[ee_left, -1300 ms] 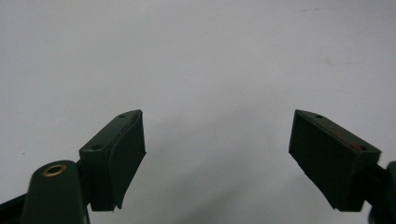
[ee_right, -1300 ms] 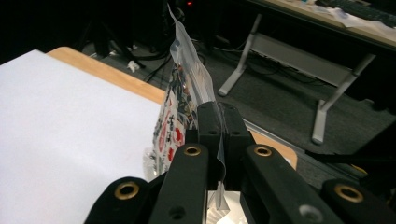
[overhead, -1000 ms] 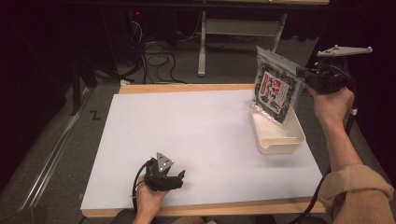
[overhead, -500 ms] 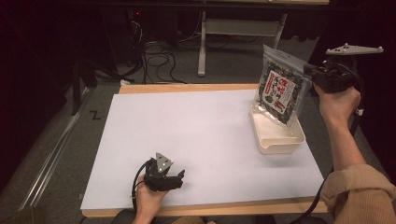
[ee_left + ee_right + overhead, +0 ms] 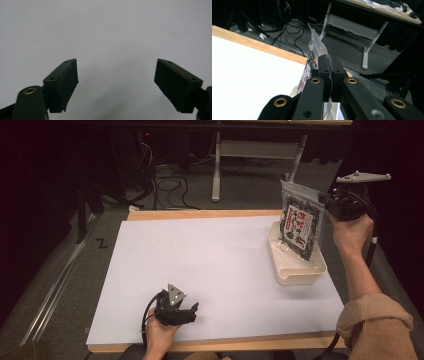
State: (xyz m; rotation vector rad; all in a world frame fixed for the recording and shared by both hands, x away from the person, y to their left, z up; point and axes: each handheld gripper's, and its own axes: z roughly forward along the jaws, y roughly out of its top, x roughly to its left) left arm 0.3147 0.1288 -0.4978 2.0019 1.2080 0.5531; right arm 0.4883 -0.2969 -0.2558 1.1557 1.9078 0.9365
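From the high view we see the right tool (image 5: 326, 200) raised at the far right of the tabletop (image 5: 220, 265), clamped on the upper right edge of a clear packet (image 5: 299, 222) with dark contents and a red and white label. The packet hangs tilted over a white tray (image 5: 300, 272) that sits near the right edge of the tabletop, and its lower end dips inside the tray; whether it touches the tray floor we cannot tell. The left tool (image 5: 192, 309) rests low on the near edge of the tabletop, well apart from the tray.

In the left gripper view we look along the left tool (image 5: 116, 82), whose two black jaws stand wide apart with nothing between them, just bare white tabletop (image 5: 110, 32) beneath.

In the right gripper view the jaws of the right tool (image 5: 329, 75) are pressed together on the packet (image 5: 314, 50), whose crinkled clear top rises just past them. The white tabletop (image 5: 244, 72) lies to the left, with its wooden border behind, and cables (image 5: 289, 32) lie on the floor beyond.
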